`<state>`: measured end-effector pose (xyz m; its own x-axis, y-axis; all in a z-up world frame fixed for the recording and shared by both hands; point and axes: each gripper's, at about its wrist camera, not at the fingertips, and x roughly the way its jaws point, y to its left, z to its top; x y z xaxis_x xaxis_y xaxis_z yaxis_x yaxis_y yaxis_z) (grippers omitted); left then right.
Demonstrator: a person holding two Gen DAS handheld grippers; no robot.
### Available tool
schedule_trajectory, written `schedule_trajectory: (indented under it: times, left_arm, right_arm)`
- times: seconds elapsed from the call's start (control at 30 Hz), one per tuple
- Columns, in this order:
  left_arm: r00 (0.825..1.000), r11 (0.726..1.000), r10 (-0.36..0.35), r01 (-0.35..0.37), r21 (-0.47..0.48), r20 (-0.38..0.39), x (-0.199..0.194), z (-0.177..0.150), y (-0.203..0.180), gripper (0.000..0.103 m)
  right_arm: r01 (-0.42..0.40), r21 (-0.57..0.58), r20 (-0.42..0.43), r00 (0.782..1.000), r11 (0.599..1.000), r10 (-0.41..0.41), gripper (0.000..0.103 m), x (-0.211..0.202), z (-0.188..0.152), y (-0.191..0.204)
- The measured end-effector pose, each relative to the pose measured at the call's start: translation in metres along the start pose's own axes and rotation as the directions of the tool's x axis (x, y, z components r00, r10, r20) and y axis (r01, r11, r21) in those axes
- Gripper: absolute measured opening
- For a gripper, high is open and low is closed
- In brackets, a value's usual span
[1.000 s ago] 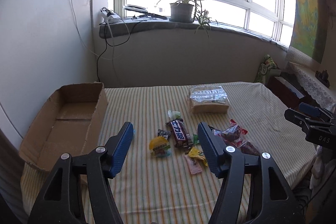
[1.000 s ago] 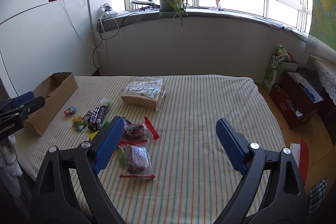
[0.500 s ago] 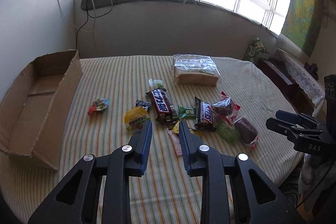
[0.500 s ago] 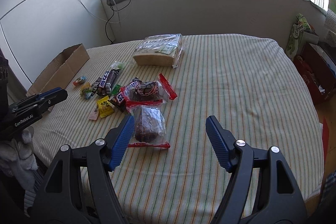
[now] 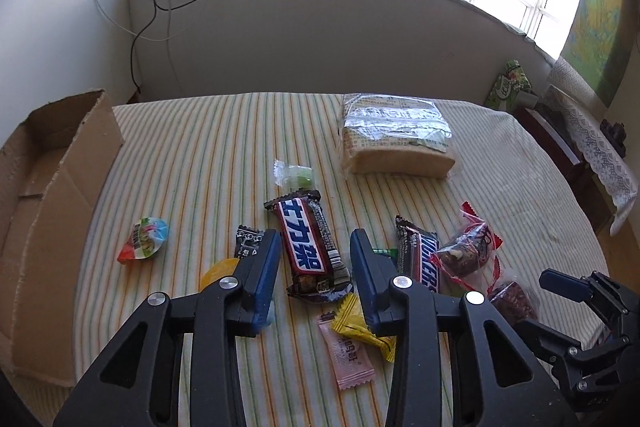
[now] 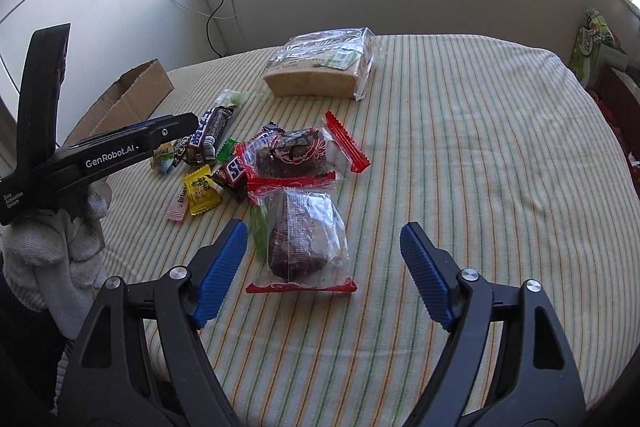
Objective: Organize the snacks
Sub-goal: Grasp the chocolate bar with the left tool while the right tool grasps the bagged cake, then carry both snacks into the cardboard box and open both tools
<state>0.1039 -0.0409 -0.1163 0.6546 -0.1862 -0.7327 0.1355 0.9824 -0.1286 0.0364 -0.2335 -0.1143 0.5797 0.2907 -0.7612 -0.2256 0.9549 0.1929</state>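
Tongs both gape: my left tongs straddle the chocolate bar without gripping; my right tongs hang wide beside the date packet.

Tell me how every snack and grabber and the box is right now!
left gripper: open, fingers either side of a chocolate bar, not gripping
Chinese-label chocolate bar: sealed, lying flat
Snickers bar: sealed, lying flat
right gripper: wide open, holding nothing
near red-edged pastry bag: sealed, flat on cloth
bread loaf: wrapped, lying flat
cardboard box: open, visible part holds nothing
jelly cup: sealed, tipped over
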Motion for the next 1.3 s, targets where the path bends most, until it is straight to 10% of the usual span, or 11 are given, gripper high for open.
schedule_trajectory:
  times: [0.4,0.47,0.63,1.3]
  left_arm:
    - [0.998,1.0,0.018,-0.018,0.0,-0.061,0.032,0.002,0.006,0.042]
    - [0.997,1.0,0.016,-0.015,0.009,-0.076,0.036,0.0,0.006,0.027]
    - [0.997,1.0,0.015,-0.014,0.015,-0.069,0.035,0.001,0.004,0.027]
    - [0.991,1.0,0.011,-0.011,0.002,0.13,-0.062,0.006,0.014,0.027]
  right_arm:
    - [-0.039,0.035,-0.033,0.999,0.999,0.04,0.08,0.02,0.008,-0.006]
    - [-0.034,0.033,-0.041,0.999,0.999,0.035,0.07,0.022,0.008,-0.006]
    - [-0.055,0.038,-0.045,0.997,0.998,0.057,0.037,0.02,0.007,-0.007]
    - [-0.032,-0.056,0.057,0.998,0.998,0.035,0.036,-0.021,0.032,0.025]
